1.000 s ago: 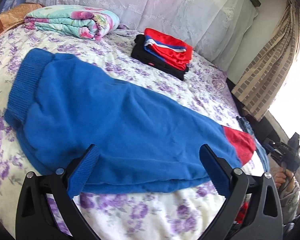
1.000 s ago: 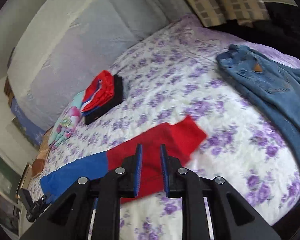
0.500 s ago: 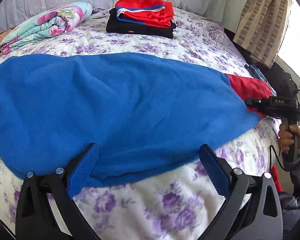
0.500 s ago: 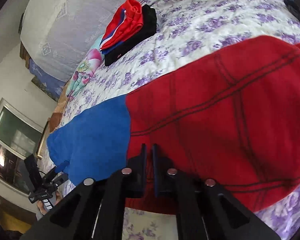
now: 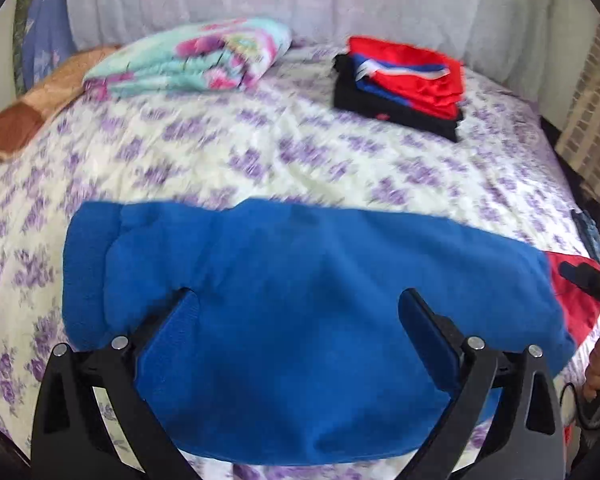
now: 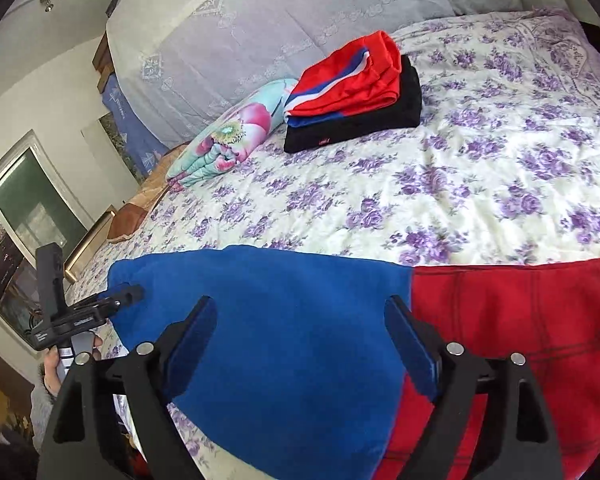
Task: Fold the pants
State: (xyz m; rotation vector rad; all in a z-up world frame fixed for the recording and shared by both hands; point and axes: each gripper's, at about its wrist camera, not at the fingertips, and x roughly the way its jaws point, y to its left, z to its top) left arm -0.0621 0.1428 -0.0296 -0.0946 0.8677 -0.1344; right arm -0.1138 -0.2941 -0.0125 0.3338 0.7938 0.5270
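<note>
Since the earlier frame my right gripper (image 6: 300, 340) has let go of the red cuff: its fingers were pressed together then, and now they stand wide apart over the pants (image 6: 284, 344), grasping nothing. My left gripper (image 5: 300, 320) is spread as before, also grasping nothing, but it has pulled back, so the pants (image 5: 300, 280) fill less of its view.

The pants lie along the near edge of the bed (image 5: 260, 152), blue for most of their length with a red part at the right end. In the left wrist view the picture is blurred, and the red end is partly hidden behind the other gripper at the right border. In the right wrist view the red part is cut off by the right and lower borders, so I cannot see where it ends. The lower hem of the blue part is covered by my own fingers.

Near the far edge of the bed sits a folded stack of red and black clothes (image 6: 352, 96), and just beside it, toward the far left corner, a rolled flowered blanket (image 6: 228, 136). A brown cushion (image 5: 24, 116) at the left edge is only partly visible.
</note>
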